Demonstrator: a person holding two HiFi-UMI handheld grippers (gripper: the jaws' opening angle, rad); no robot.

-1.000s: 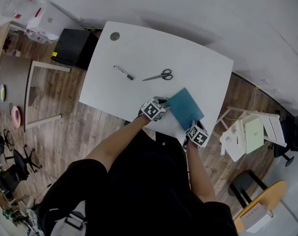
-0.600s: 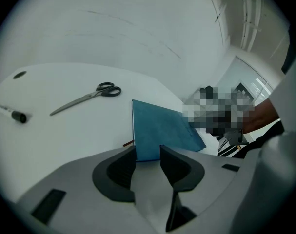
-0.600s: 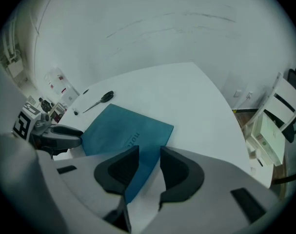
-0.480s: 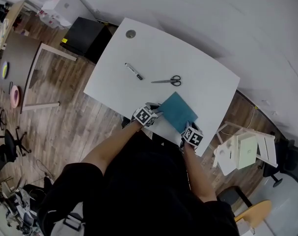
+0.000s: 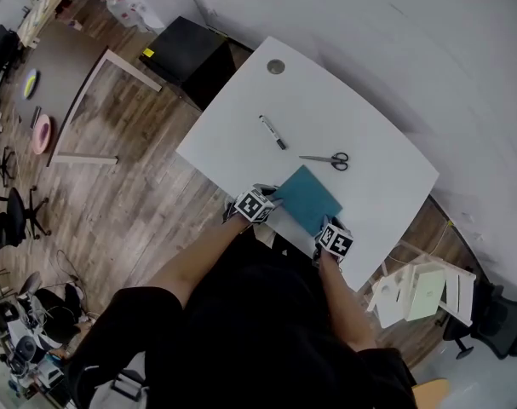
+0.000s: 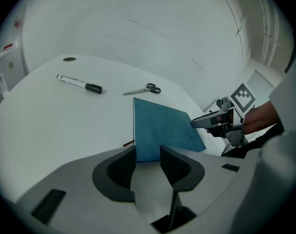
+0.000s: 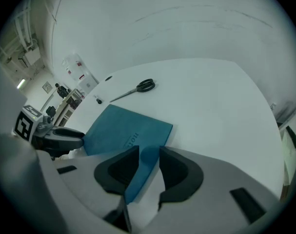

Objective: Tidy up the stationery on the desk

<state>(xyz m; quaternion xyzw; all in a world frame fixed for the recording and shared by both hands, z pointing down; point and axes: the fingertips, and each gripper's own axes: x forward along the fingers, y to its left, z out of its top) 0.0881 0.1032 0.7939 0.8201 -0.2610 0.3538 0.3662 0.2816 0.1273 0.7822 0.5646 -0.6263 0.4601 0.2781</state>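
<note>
Unchanged, the left gripper [image 5: 273,199] and right gripper [image 5: 325,226] stay clamped on the teal notebook [image 5: 307,198] at the desk [image 5: 241,135] edge.

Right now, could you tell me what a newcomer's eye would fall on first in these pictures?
The teal notebook stands out at the near edge of the white desk, one corner between the tongs of the left gripper and the opposite corner between those of the right gripper. Beyond it lie scissors and a marker.
</note>
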